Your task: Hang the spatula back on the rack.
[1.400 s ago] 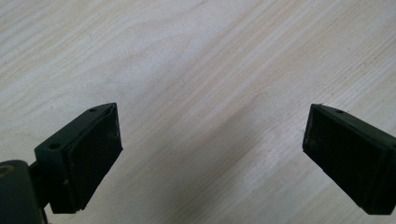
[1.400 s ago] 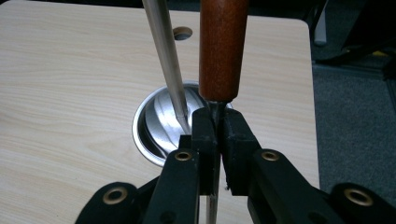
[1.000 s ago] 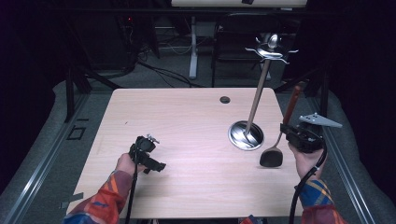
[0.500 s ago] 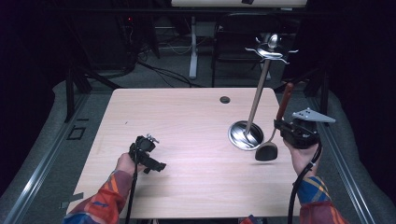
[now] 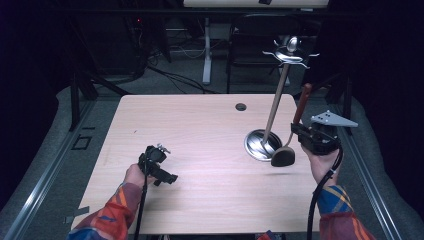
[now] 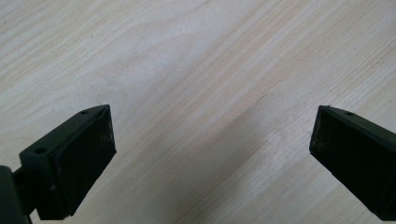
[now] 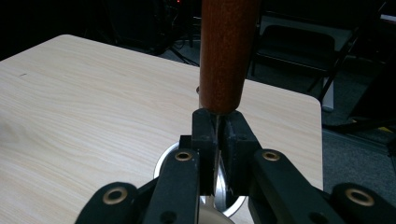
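The right gripper is clenched on the thin metal shank of a ladle, just below its reddish wooden handle. Since a second ago the ladle has swung from a slanted lie with its dark bowl low near the worktop to a nearly upright hang, handle at twelve o'clock, bowl at six o'clock, off the surface. The bowl now hangs just beside the round steel base of the utensil stand, at its four o'clock. This lift likely prepares hanging the ladle on the stand's hooked crown, which remains well above the handle tip. The left gripper rests at the worktop's near left, at about eight o'clock, unmoved, its jaws released and wide apart over bare wood.
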`<state>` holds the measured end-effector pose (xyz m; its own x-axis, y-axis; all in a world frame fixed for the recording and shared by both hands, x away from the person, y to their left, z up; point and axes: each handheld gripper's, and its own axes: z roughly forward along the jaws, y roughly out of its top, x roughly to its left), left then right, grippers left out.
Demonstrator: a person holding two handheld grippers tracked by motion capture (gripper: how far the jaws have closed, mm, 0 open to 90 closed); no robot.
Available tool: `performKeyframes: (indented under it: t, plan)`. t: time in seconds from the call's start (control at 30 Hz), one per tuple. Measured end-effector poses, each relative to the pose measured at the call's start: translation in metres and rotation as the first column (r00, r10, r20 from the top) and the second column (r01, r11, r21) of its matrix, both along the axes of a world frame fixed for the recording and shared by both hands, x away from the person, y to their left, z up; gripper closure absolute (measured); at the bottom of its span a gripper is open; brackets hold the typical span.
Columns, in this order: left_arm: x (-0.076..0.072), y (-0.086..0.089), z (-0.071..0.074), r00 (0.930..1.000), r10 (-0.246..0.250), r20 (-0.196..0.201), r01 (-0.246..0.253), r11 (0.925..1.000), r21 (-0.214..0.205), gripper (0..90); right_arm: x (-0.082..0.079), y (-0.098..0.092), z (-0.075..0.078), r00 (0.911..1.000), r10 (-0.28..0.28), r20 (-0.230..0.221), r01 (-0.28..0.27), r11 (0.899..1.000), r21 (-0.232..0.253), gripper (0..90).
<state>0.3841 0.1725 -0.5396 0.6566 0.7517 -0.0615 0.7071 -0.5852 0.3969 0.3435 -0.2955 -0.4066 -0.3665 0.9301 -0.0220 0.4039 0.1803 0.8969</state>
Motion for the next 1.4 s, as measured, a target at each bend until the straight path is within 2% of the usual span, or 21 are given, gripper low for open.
performKeyframes:
  t: [0.17, 0.4, 0.67, 1.2, 1.4]
  plan:
    - [0.000, 0.000, 0.000, 1.0000, 0.002, -0.001, -0.002, 1.0000, 0.002, 0.3, 0.002, 0.001, 0.004, 0.9999, 0.006, 0.015, -0.006, 1.000, -0.010, 84.3]
    - [0.001, 0.000, -0.001, 1.0000, 0.000, -0.002, 0.000, 1.0000, 0.004, 0.3, 0.002, -0.002, 0.011, 0.9996, -0.001, 0.028, 0.001, 1.000, -0.004, 84.3]
    - [0.001, 0.000, -0.001, 1.0000, 0.001, -0.005, -0.001, 1.0000, 0.004, 0.2, 0.006, -0.003, 0.019, 0.9990, 0.018, 0.041, -0.018, 1.000, 0.001, 84.3]
    - [0.002, 0.000, -0.003, 0.9999, -0.002, -0.015, 0.002, 1.0000, 0.007, 0.3, 0.015, -0.004, 0.036, 0.9966, 0.058, 0.058, -0.061, 0.997, 0.050, 84.3]
    - [0.001, -0.001, -0.003, 0.9999, -0.003, -0.013, 0.003, 0.9999, 0.010, 0.3, 0.018, -0.005, 0.039, 0.9960, 0.075, 0.049, -0.078, 0.995, 0.056, 84.2]
